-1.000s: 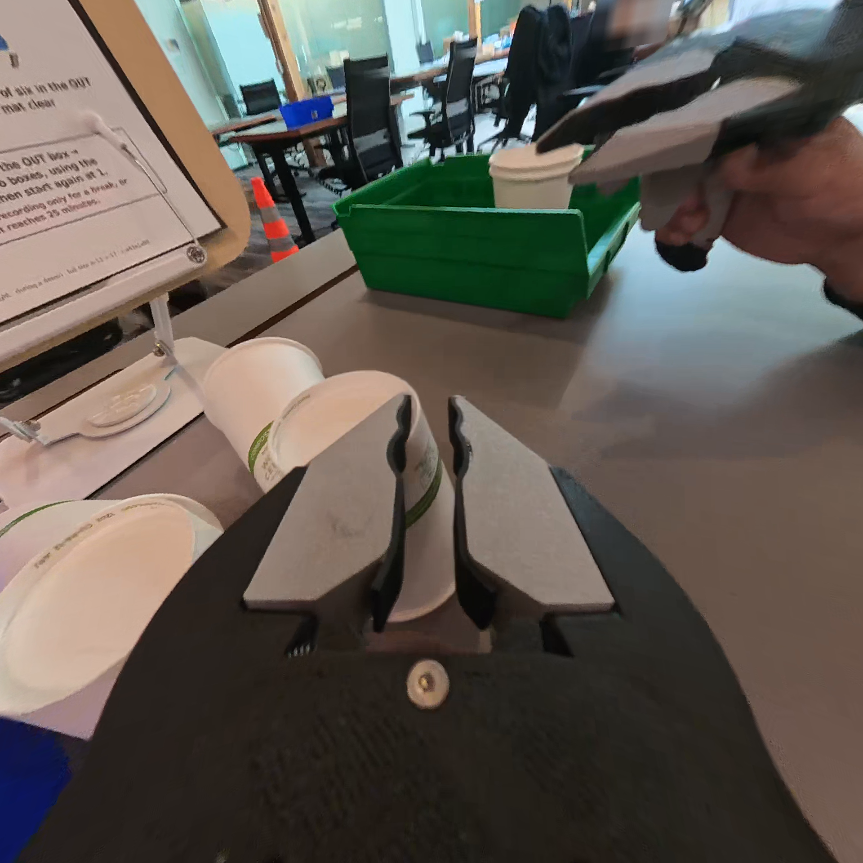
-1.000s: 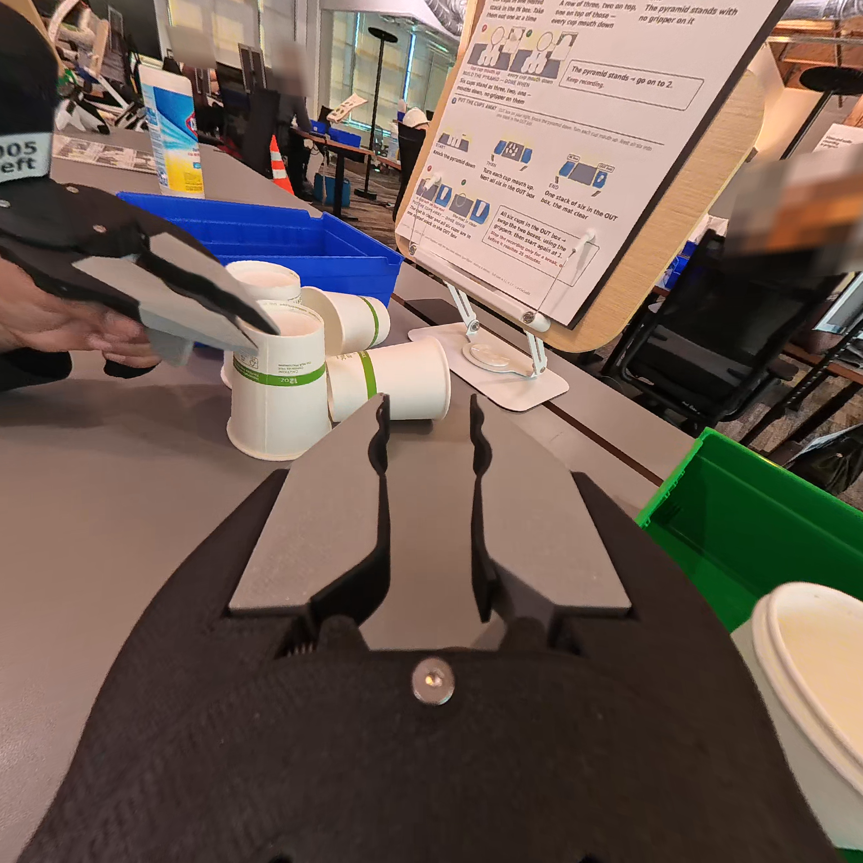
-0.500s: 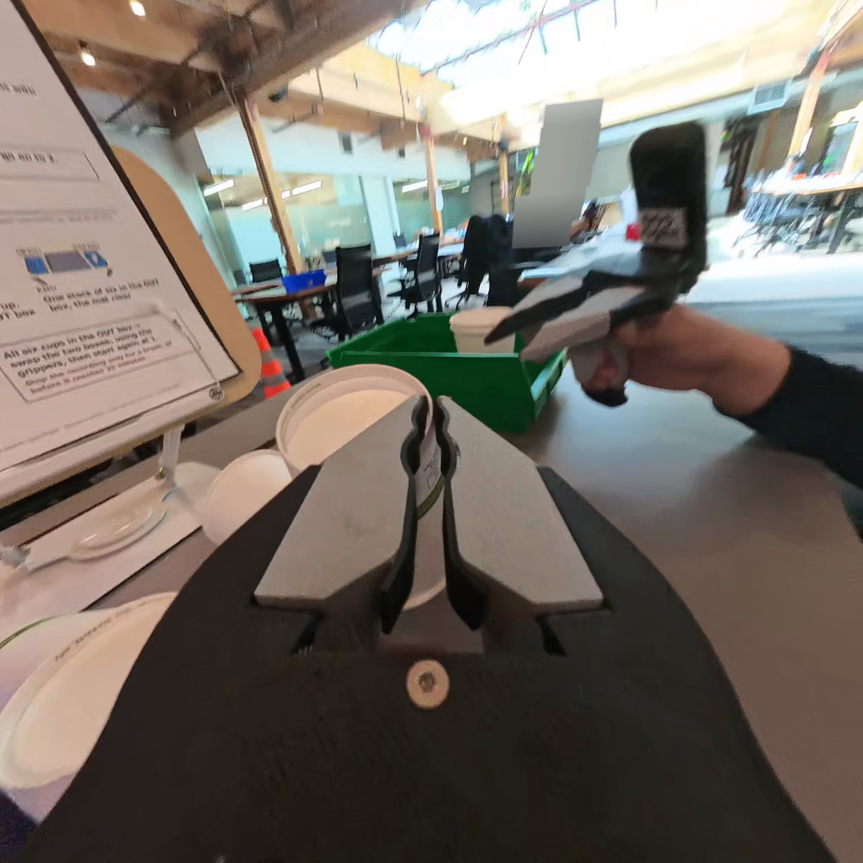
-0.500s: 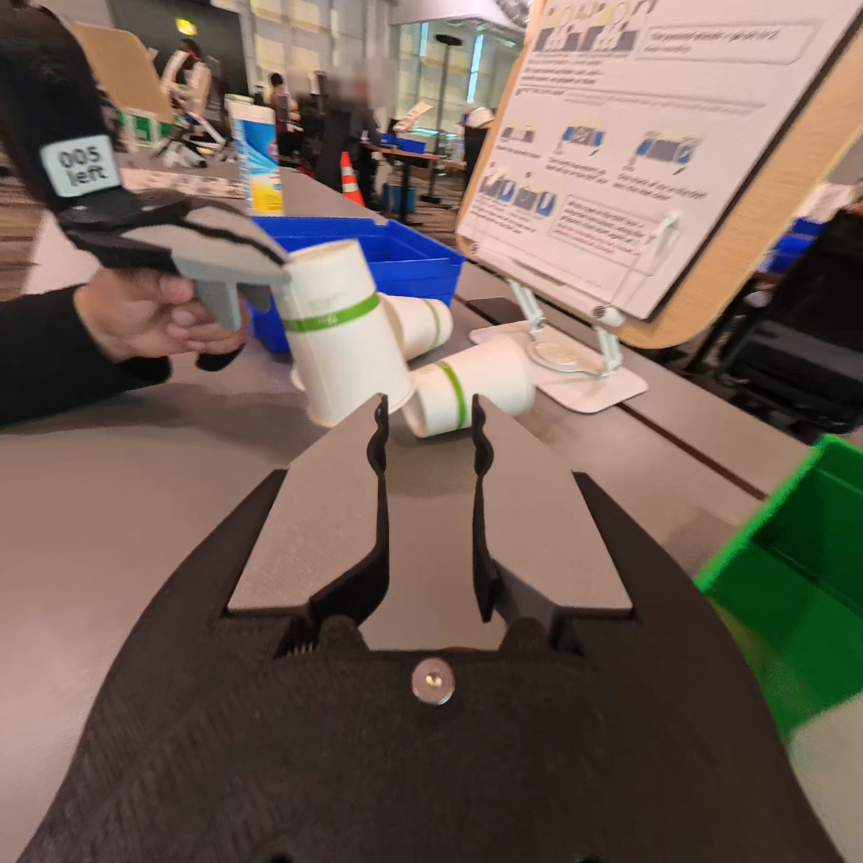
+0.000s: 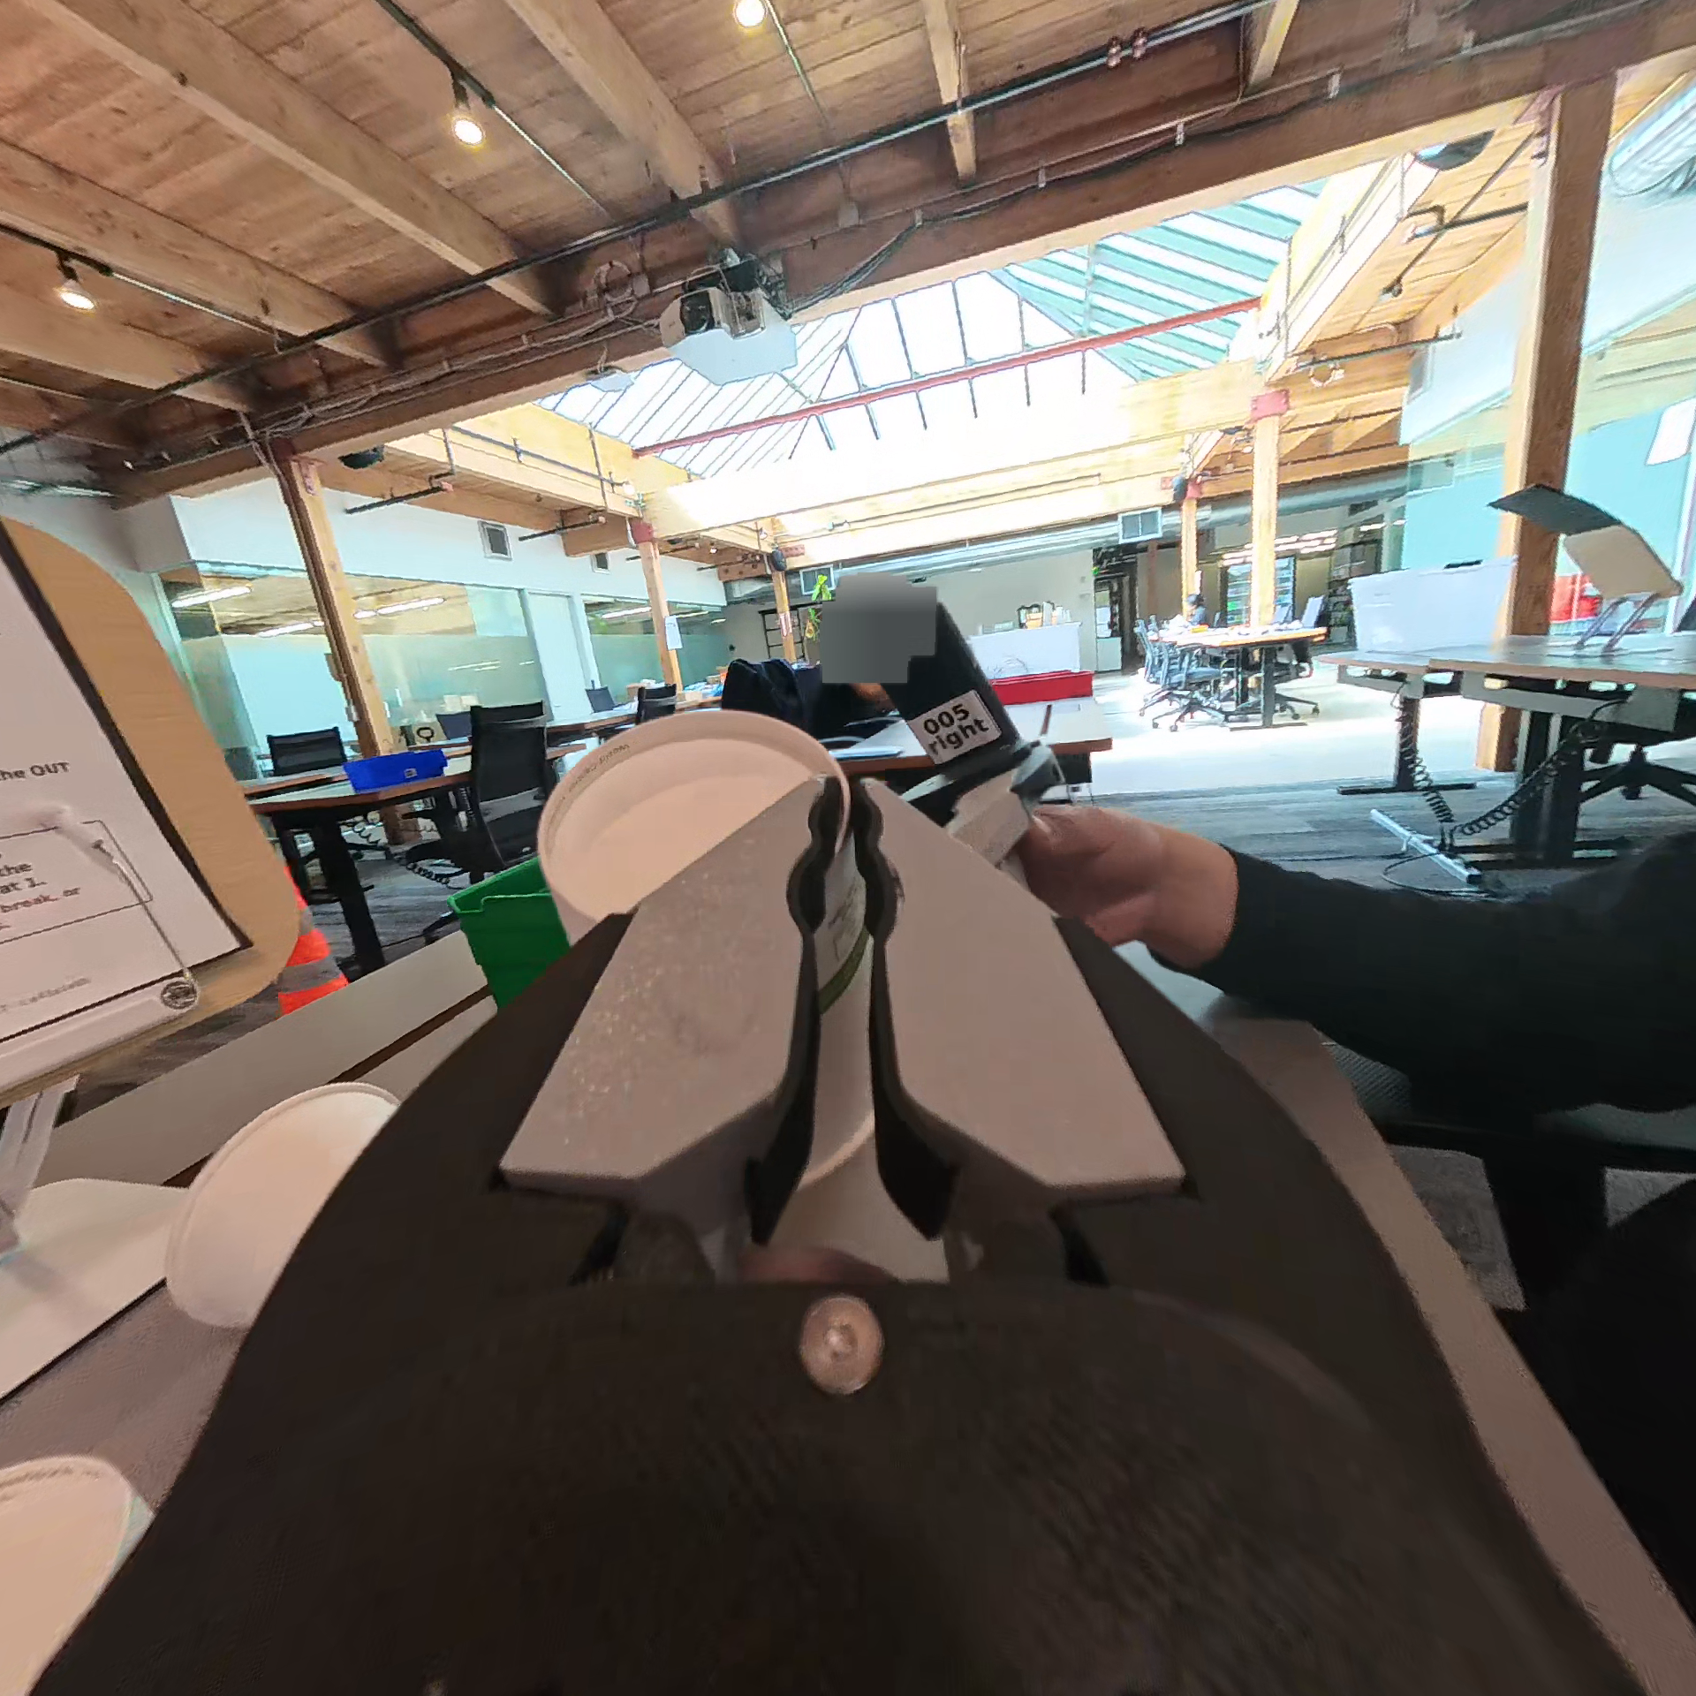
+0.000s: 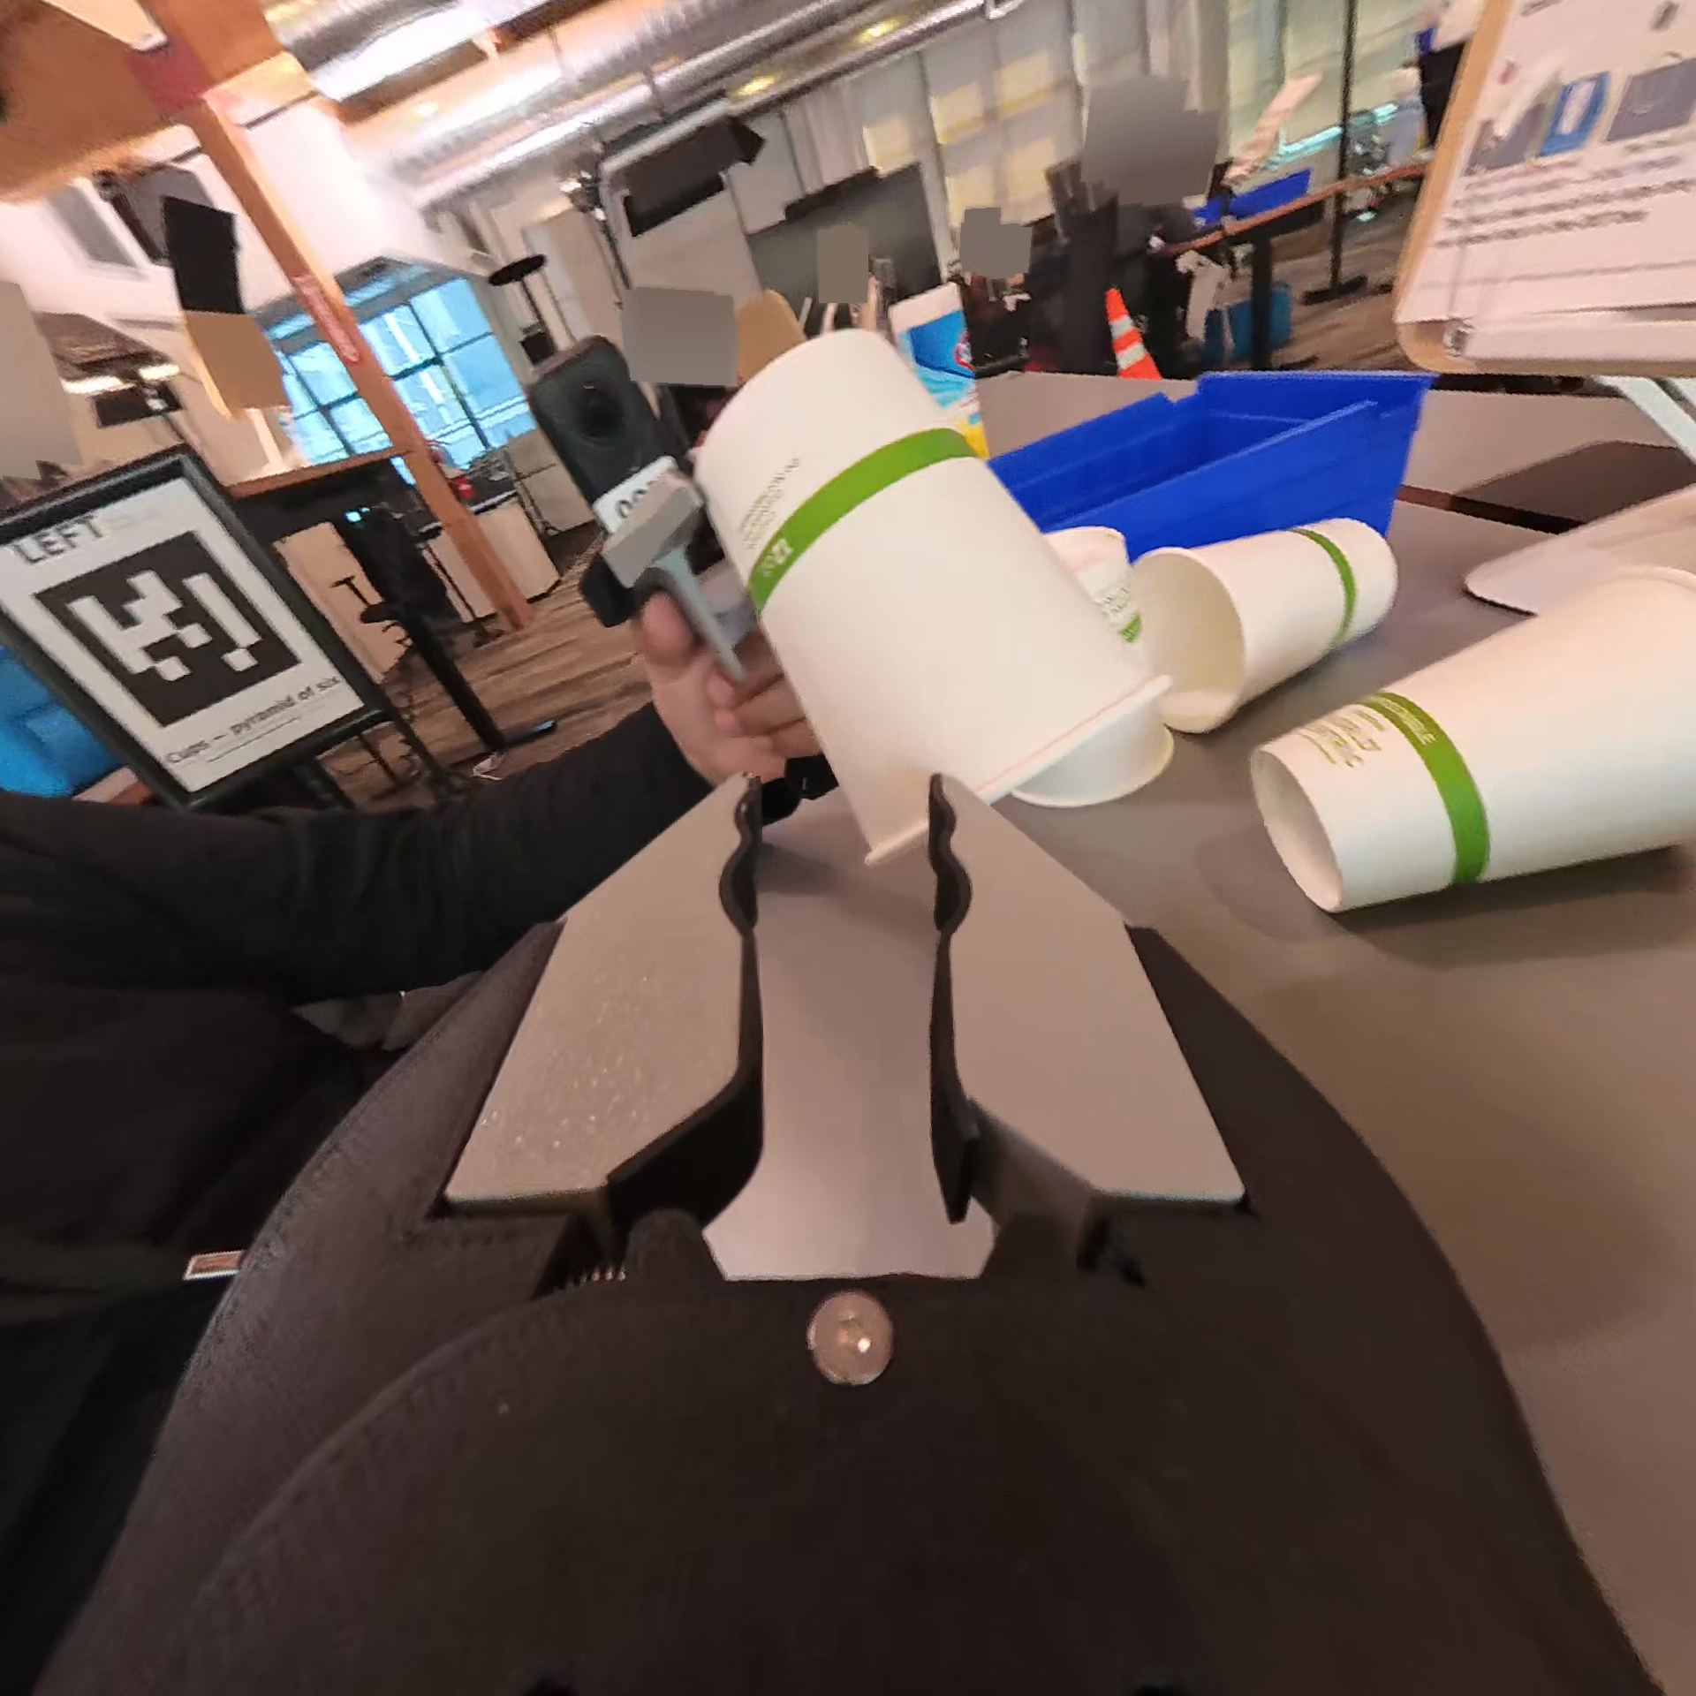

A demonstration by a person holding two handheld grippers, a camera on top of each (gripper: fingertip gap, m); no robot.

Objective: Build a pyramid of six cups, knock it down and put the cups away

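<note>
My left gripper (image 5: 849, 812) is shut on the wall of a white paper cup with a green band (image 5: 679, 826). It holds the cup tilted in the air above the grey table (image 6: 1285, 1055). In the right wrist view the held cup (image 6: 909, 587) hangs mouth down and to the right, with the left gripper (image 6: 675, 551) at its narrow end. My right gripper (image 6: 842, 808) is open and empty, its fingertips just below the cup's mouth rim. It also shows in the left wrist view (image 5: 987, 812), right behind the cup. Several more cups lie on the table (image 6: 1514, 789) (image 6: 1276, 606).
A blue bin (image 6: 1239, 450) stands behind the lying cups. A green bin (image 5: 509, 927) shows past the held cup. An instruction board on a stand (image 5: 101, 826) is at the table's far side. Two cups (image 5: 266, 1202) (image 5: 55, 1551) lie close to my left gripper. About 9 cm separates my left fingertips from my right.
My left gripper closed on the cup, lifted it off the table and tilted it. My right gripper swung away from the green bin toward the held cup.
</note>
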